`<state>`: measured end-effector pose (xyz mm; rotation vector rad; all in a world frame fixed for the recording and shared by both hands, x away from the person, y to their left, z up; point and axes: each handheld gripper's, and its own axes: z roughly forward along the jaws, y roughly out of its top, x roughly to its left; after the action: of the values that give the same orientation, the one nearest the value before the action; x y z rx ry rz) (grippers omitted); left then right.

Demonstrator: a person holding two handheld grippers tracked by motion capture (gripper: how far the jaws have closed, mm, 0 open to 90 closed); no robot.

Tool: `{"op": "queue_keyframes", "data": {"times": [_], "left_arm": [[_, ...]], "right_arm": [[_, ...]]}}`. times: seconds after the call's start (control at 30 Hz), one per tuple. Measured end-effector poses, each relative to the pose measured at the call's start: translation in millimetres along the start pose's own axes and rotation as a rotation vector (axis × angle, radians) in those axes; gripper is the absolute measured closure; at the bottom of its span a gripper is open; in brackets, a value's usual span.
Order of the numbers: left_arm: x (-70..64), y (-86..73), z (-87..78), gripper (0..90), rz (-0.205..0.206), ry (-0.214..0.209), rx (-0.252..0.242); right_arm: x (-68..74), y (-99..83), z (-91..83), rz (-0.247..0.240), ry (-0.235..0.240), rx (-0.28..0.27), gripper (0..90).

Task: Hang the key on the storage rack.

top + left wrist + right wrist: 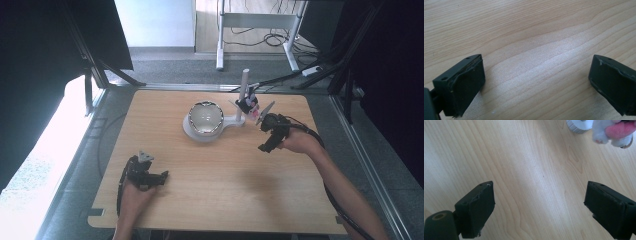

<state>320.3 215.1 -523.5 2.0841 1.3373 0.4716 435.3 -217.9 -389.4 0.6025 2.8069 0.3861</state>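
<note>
A shiny round bowl (204, 118) sits on a white stand's base (192, 132) at the table's middle back. The stand's white post (244, 90) rises to the bowl's right, with a small black and pink thing (247, 104) beside it. My right gripper (268, 125) hovers just right of that post, open and holding nothing (539, 197); its view has a white and pink fluffy thing (613, 130) and a grey ribbed disc (579, 125) at the top right. My left gripper (152, 176) rests low at the front left, open above bare wood (536, 72).
The wooden table (215, 200) has bare room across its front and middle. Black frame bars (95, 75) stand at the back corners. Cables (280, 80) run along the floor behind the table, near a white desk frame (260, 20).
</note>
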Motion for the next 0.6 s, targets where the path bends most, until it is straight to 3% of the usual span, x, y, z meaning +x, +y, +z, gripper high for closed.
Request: {"op": "queue_keyframes", "data": {"times": [0.6], "left_arm": [[0.0, 0.0, 0.1, 0.4, 0.001, 0.001, -0.002]], "right_arm": [[19.8, -44.0, -12.9, 0.040, -0.010, -0.052, 4.1]]}}
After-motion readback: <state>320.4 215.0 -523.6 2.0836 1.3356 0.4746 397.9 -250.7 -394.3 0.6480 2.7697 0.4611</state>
